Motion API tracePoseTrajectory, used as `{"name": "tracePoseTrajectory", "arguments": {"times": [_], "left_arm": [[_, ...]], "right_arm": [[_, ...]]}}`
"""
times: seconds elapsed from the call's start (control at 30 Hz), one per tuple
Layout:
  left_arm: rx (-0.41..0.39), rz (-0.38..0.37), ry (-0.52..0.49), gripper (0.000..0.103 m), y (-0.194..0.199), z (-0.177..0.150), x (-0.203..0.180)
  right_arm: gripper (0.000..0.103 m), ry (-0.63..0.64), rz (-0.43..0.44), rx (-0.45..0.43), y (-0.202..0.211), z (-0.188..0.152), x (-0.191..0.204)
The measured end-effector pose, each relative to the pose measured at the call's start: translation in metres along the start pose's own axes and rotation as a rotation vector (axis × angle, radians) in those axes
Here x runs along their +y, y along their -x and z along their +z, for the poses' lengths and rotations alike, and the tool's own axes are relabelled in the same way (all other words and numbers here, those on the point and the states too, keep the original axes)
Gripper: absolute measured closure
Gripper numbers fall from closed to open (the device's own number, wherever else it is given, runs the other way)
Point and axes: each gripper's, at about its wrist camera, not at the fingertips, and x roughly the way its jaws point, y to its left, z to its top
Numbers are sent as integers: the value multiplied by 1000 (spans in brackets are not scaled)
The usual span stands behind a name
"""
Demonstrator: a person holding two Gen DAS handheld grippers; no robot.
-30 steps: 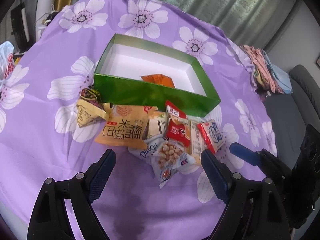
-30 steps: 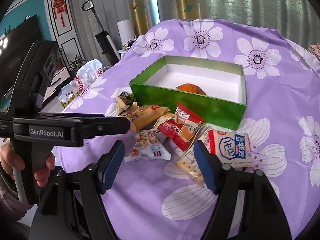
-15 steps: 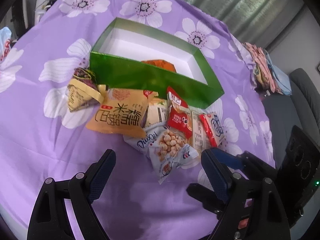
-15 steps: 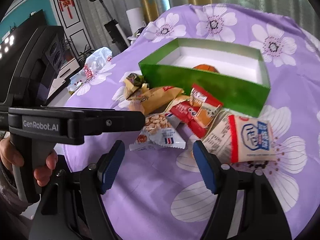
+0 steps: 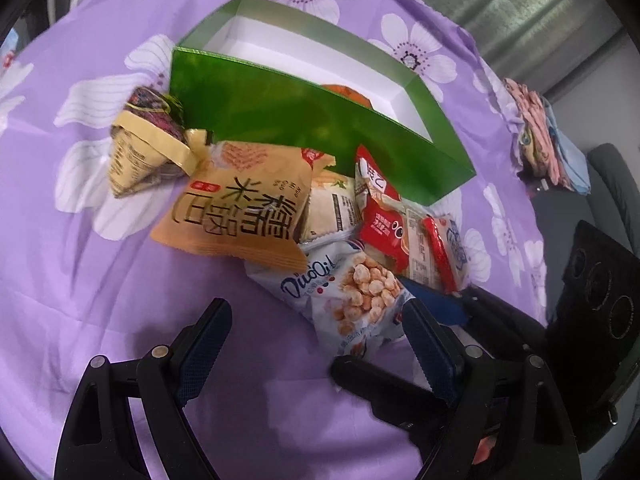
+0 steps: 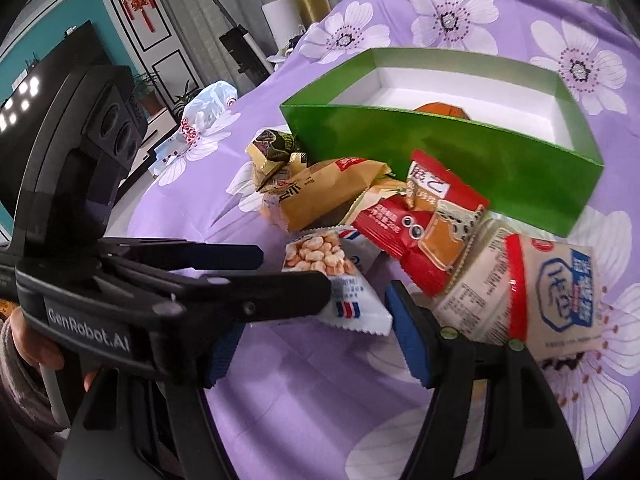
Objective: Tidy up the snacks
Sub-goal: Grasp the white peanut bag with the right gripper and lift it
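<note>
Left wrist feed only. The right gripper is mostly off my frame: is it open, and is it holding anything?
Observer: In the right wrist view the right gripper is open with nothing clamped. The peanut packet lies just ahead of its fingers.
Operator: Anything on the table past my left edge?
Observer: A white plastic bag lies on the purple cloth, left of the green box.
Operator: How does my left gripper look from that side?
Observer: The left gripper is open, coming in from the left, with its tips at the peanut packet's edge. I cannot tell whether they touch it.
</note>
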Motion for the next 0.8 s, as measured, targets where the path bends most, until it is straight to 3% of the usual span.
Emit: {"name": "tracePoseTrajectory", "arguments": {"times": [0.17, 0.23, 0.37, 0.53, 0.8], "left_arm": [[2, -27, 11, 18, -4, 4, 1], [10, -57, 10, 30, -5, 6, 0], [23, -86, 8, 31, -8, 5, -1], [25, -139, 22, 44, -6, 4, 0], [9, -162, -5, 44, 7, -3, -8]], "right_arm": [[41, 3, 9, 25, -12, 2, 4], [46, 2, 6, 25, -13, 1, 6], [52, -4, -6, 27, -15, 1, 9], [55, -1, -28, 25, -14, -1, 13], [57, -12, -60, -7, 0, -8, 18]]}}
